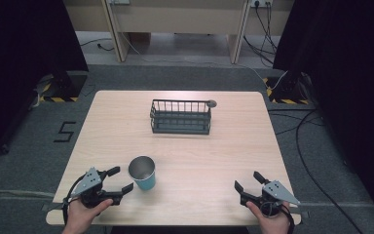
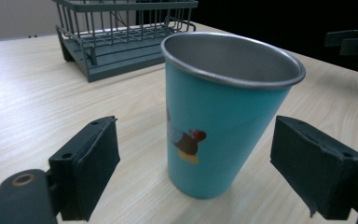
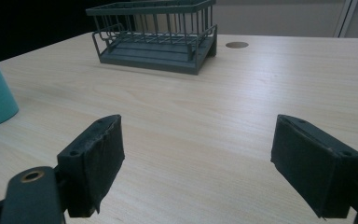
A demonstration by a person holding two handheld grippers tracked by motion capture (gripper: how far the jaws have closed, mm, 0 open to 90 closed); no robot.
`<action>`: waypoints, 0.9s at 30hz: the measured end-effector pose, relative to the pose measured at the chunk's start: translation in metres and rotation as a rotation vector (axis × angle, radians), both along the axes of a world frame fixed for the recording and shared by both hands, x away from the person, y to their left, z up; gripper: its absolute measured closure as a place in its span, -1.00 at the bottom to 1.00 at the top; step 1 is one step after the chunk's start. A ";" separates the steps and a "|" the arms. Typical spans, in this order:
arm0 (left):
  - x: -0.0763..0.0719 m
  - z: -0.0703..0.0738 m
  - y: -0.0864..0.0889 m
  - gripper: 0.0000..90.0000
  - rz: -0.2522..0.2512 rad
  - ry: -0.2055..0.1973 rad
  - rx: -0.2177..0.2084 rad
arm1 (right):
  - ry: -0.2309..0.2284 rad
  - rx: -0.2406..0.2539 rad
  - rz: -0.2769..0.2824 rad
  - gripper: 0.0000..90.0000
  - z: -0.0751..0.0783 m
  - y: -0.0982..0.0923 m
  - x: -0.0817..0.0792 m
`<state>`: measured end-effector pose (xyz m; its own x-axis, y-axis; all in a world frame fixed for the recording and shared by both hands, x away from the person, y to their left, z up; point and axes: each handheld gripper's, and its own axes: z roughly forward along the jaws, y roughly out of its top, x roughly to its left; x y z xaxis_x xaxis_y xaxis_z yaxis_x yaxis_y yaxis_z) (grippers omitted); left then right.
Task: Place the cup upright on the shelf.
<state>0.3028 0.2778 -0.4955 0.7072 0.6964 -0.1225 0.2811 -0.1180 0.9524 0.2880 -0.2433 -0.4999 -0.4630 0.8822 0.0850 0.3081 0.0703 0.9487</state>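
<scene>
Cup [image 1: 142, 171] stands upright on the table [image 1: 214, 156], near-left area, just ahead of the left gripper [image 1: 118, 179]; in the left gripper view it sits between the spread jaws, touching neither. Rack [image 1: 180, 117] sits at table centre toward the far edge, well behind the cup. Right gripper [image 1: 248, 181] at near-right edge, jaws apart over bare table, well apart from cup.

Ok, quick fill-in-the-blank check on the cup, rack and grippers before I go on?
1. The teal cup stands ____ on the table.
2. It sits between the open jaws of the ____ gripper.
3. The grey rack holds ____.
4. The right gripper is ____.

Missing: upright; left; nothing; open
</scene>
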 end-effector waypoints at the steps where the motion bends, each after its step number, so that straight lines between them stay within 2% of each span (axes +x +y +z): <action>1: 0.002 0.001 -0.002 -0.68 -0.006 0.006 -0.003 | 0.002 0.000 -0.001 -0.60 0.000 0.000 0.000; 3: 0.004 0.002 -0.007 -0.68 -0.021 0.010 -0.013 | 0.007 0.007 -0.004 -0.60 0.000 0.000 0.001; 8: 0.008 0.002 -0.019 -0.68 -0.053 -0.001 -0.004 | 0.006 0.010 -0.005 -0.60 0.001 0.000 0.001; 18: 0.024 -0.002 -0.039 -0.70 -0.093 -0.007 0.045 | 0.013 0.014 -0.001 -0.59 0.000 0.001 0.001; 27: 0.027 -0.005 -0.040 -0.67 -0.089 -0.018 0.037 | 0.016 0.013 -0.001 -0.59 -0.001 0.001 0.002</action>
<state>0.3294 0.2376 -0.5000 0.7684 0.6343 -0.0850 0.2512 -0.1767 0.9517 0.2900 -0.2428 -0.5005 -0.4605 0.8816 0.1038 0.3230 0.0574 0.9447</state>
